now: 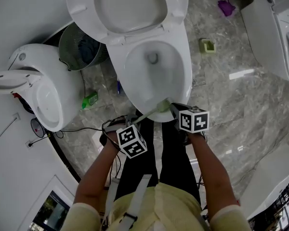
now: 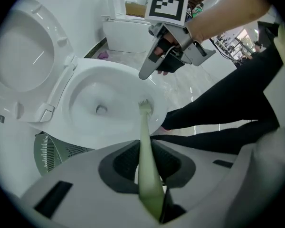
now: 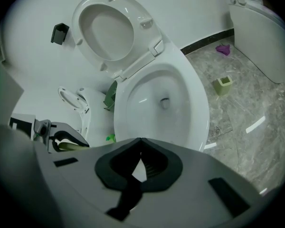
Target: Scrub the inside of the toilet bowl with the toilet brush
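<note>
Left gripper (image 2: 145, 148) clamping toilet brush (image 2: 145, 122) — pale green, slim, bristled tip

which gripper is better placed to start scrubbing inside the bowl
Left. The left gripper is shut on the toilet brush, whose bristle head is already at the near rim of the toilet bowl. The right gripper is shut on nothing and only hovers beside that rim.

bowl (image 1: 139, 76) open above | raised lid (image 1: 130, 6) blocks rear | basket (image 1: 79, 47), neighbouring toilet (image 1: 43, 90) crowd left
</note>
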A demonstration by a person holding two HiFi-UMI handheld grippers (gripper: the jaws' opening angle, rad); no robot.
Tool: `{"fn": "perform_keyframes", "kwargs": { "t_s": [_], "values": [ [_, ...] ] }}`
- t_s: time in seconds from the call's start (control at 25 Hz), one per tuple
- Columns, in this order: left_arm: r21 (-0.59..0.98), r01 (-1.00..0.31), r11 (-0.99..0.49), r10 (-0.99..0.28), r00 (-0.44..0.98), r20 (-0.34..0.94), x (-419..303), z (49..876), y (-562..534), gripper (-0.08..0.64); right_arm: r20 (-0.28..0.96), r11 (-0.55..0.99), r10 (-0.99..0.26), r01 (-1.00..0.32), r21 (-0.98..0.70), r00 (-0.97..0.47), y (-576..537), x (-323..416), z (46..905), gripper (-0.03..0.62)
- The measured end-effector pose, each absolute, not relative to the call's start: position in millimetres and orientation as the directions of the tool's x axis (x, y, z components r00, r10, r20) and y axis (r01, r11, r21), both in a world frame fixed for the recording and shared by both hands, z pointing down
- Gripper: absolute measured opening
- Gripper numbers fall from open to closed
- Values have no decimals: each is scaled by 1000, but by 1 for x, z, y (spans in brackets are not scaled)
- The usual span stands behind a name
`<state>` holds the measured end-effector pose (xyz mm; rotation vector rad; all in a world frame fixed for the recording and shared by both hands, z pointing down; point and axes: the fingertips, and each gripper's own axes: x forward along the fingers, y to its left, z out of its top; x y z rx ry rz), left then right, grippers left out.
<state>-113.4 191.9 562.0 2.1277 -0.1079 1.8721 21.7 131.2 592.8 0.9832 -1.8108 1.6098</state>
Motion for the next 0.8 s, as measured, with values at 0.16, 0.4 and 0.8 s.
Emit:
{"fn": "perform_keyframes", "kwargs": {
  "t_s": [0.16, 0.4, 0.8],
  "values": [
    [144, -156, -977, 132, 84, 988, -127, 567, 182, 83, 782, 40, -167, -796, -604, -601, 134, 15, 593, 15],
    [93, 3, -996, 93, -3, 996, -141, 572, 157, 83, 781, 52, -157, -795, -604, -604, 135, 4, 591, 15],
    [3, 63, -998, -5, -134, 991, -175, 581, 113, 83, 782, 55, -147, -794, -605, -606, 131, 0, 593, 15]
  ]
}}
